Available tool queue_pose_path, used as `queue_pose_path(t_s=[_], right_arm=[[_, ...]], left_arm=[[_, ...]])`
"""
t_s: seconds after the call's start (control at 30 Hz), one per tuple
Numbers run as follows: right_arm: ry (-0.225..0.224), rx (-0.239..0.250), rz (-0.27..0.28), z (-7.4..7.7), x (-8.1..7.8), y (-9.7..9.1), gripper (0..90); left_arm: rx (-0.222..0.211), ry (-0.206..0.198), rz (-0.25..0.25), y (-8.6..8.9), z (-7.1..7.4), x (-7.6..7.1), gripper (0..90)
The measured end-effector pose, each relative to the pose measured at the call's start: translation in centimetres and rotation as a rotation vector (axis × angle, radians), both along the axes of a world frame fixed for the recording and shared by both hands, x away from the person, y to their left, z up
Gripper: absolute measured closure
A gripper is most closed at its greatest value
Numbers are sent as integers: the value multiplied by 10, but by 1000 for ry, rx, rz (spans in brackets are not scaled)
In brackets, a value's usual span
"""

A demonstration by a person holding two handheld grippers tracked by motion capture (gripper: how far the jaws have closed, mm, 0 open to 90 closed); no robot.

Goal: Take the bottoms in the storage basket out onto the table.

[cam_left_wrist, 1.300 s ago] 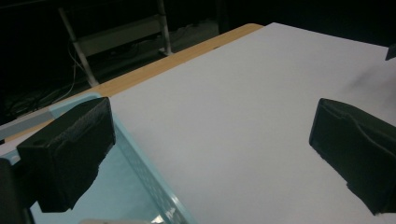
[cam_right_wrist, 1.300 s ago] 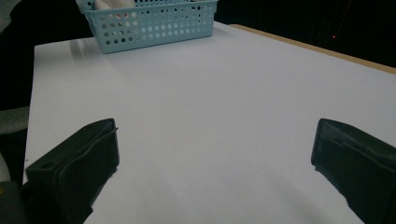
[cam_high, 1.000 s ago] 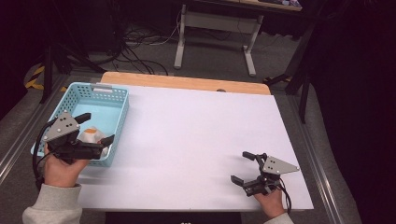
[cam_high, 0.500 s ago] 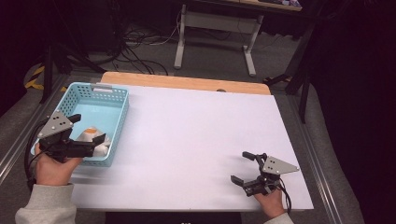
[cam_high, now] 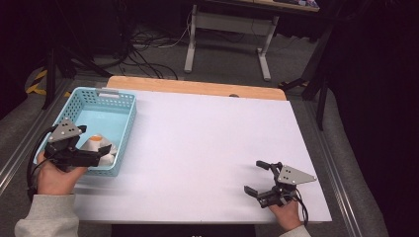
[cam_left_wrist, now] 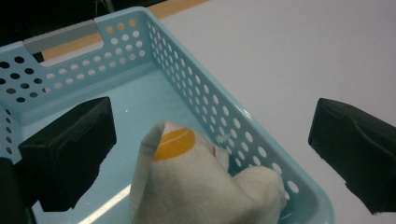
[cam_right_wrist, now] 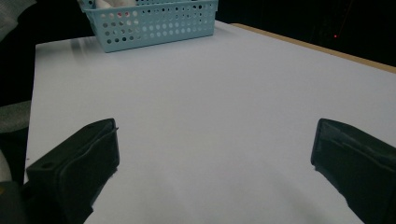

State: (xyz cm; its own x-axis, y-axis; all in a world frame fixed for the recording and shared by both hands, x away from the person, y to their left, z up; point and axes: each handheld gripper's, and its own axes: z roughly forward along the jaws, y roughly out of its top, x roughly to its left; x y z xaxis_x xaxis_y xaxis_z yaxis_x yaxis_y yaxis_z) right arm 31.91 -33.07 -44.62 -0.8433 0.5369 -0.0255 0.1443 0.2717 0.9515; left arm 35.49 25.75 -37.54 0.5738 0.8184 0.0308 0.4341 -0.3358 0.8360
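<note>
The left hand-held gripper [cam_high: 101, 154] was positioned at the near end of a light blue perforated basket [cam_high: 124, 101], which stood on the left side of the white tabletop [cam_high: 207, 143]. In the left gripper view its jaws stood wide apart, one over the basket floor and the other outside the basket's long wall, over the tabletop. Between them, and lower, a cream cloth item with an orange patch [cam_left_wrist: 187, 177] lay inside the basket [cam_left_wrist: 196, 93], bunched into the near corner and resting against the perforated wall. No jaw was in contact with the cloth. In the high view the same item [cam_high: 96, 144] showed just beyond the gripper's tips.

The right hand-held gripper [cam_high: 257, 177] was held low over the near right part of the tabletop, well apart from the basket. Its jaws were likewise spread, with nothing between them but bare white surface [cam_right_wrist: 210, 116]. The basket [cam_right_wrist: 154, 21] appeared at the far end of the right gripper view
</note>
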Motion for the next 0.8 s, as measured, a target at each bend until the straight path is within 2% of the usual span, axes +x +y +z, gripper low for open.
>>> queue_pose_path(t_s=[0.37, 0.5, 0.63, 0.8], right_arm=[[2, -2, 0, 0, 0, 0, 16], [2, -1, 1, 0, 0, 0, 16], [3, -1, 2, 0, 0, 0, 17], [4, 0, 3, 0, 0, 0, 17]], left_arm=[[31, 95, -2, 1, -11, 8, 27], [45, 119, 0, 2, -13, 9, 28], [41, 133, -2, 4, -16, 11, 35], [49, 162, -20, 4, -19, 12, 64]])
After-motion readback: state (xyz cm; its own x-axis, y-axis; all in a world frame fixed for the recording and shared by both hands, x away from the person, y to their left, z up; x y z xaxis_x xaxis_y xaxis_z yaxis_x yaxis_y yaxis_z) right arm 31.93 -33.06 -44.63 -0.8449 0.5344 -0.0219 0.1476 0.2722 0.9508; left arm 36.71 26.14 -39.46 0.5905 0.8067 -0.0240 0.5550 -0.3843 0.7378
